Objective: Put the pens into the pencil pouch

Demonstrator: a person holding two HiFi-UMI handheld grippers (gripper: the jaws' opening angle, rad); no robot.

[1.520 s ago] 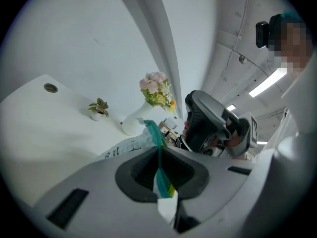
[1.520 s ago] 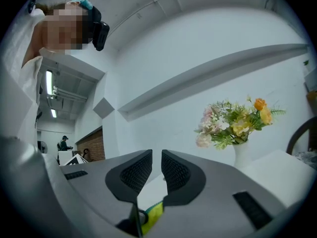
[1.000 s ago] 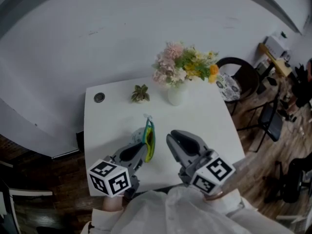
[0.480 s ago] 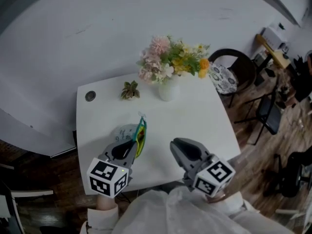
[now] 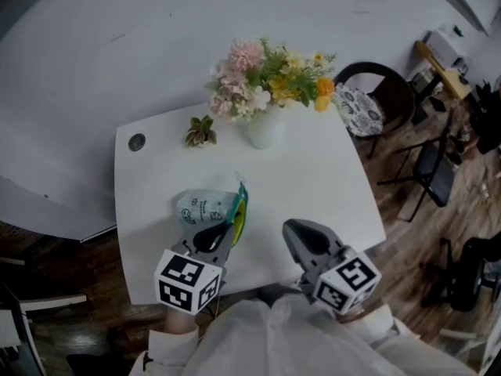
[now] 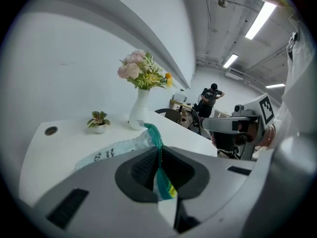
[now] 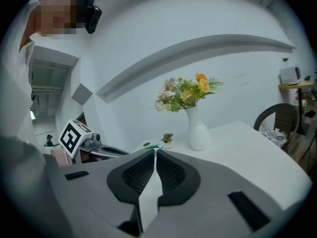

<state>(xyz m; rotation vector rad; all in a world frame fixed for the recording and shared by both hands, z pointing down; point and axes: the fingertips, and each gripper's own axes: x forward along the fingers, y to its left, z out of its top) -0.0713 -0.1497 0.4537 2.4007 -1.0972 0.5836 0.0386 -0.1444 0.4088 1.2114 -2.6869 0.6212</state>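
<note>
We wear a white long-sleeved top at the frame's bottom. Our left gripper and right gripper are grey with dark ribbed pads, each bearing a white cube of black square markers.

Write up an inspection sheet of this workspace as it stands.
Surface: white table.
Job's things: pencil pouch on the table, teal zip edge gripped; pens: nothing seen.
Clutter: vase of flowers, small potted plant, round cap near the far left corner.
Grippers: left hand-held gripper shut on the pouch's zip edge; right hand-held gripper has just been closing, nothing between its jaws.
Cables: nothing seen.
Surroundings: white wall; chairs and wood floor at right.
</note>
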